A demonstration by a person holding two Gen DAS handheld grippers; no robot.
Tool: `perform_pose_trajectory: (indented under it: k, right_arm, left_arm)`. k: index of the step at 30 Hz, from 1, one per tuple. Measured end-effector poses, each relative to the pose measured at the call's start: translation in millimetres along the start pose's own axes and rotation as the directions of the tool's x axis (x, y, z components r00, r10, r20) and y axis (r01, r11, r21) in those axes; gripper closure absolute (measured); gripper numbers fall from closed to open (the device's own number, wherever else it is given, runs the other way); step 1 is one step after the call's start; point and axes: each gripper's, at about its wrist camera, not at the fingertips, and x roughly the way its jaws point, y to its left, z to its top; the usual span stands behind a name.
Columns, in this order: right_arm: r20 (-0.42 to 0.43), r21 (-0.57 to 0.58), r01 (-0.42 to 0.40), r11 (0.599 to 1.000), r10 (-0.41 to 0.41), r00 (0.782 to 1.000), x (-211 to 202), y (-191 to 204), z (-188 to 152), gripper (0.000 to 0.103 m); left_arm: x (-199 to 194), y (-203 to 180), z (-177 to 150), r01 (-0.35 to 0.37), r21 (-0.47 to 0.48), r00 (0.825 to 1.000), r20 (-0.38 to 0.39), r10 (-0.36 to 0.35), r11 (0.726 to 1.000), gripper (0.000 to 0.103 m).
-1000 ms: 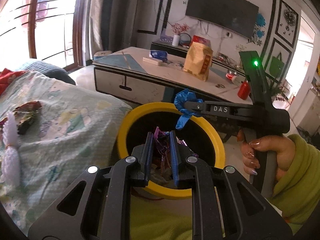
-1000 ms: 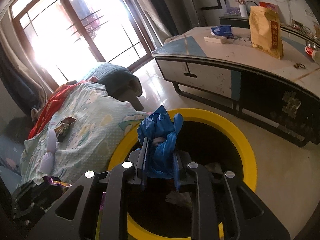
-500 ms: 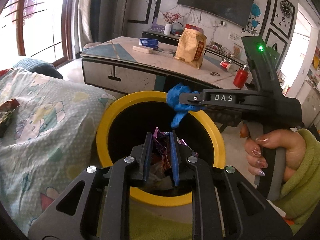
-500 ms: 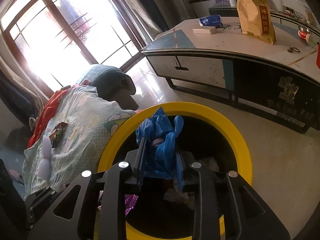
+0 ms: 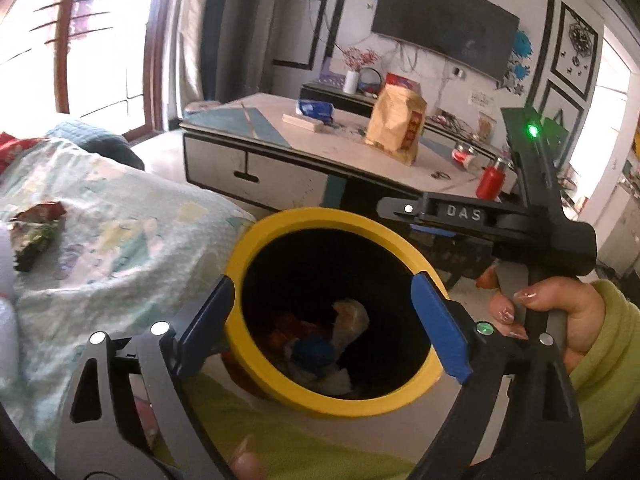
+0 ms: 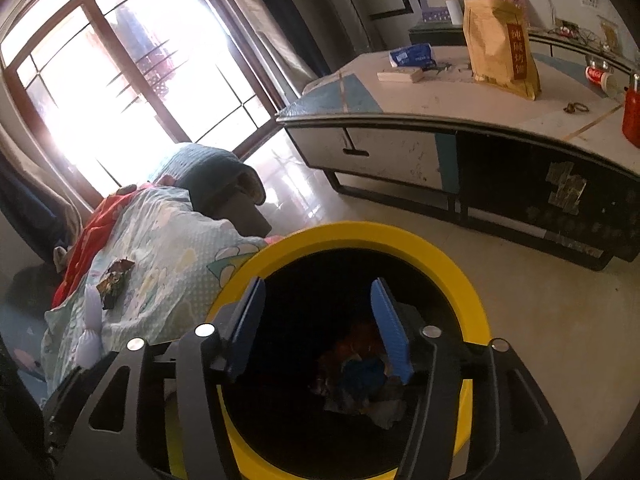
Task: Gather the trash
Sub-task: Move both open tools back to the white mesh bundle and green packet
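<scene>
A yellow-rimmed black trash bin stands on the floor by the sofa; it also shows in the right wrist view. My left gripper is open and empty over the bin's mouth. My right gripper is open and empty over the bin too, and is seen from the side in the left wrist view. Inside the bin lie a blue wad, other wrappers and pale paper; the blue wad also shows in the right wrist view. A crumpled snack wrapper lies on the blanket, also in the right wrist view.
A patterned blanket covers the sofa at left, with a white fluffy object on it. A low coffee table behind the bin holds a tan bag, a blue packet and a red bottle.
Both grippers opened. The purple wrapper left my left gripper and the blue wad left my right gripper; both now lie inside the bin.
</scene>
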Motion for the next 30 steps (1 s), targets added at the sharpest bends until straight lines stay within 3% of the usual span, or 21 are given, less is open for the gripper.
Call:
perform_pose_trajectory:
  k: [2, 10, 30]
  right_arm:
    - [0.016, -0.012, 0.004, 1.0, -0.004, 1.0, -3, 5, 0, 0.039]
    - [0.059, -0.069, 0.003, 0.998, 0.001, 0.998, -13, 22, 0, 0.03]
    - [0.07, -0.228, -0.057, 0.972, 0.075, 0.995, -24, 85, -11, 0.029]
  left_arm:
    - [-7, 4, 1, -0.031, -0.012, 0.999, 0.013, 0.031, 0.999, 0.012]
    - [-33, 17, 3, -0.111, -0.034, 0.991, 0.067, 0.113, 0.993, 0.011]
    - [-86, 70, -2, -0.273, -0.167, 0.944, 0.142, 0.297, 0.947, 0.011]
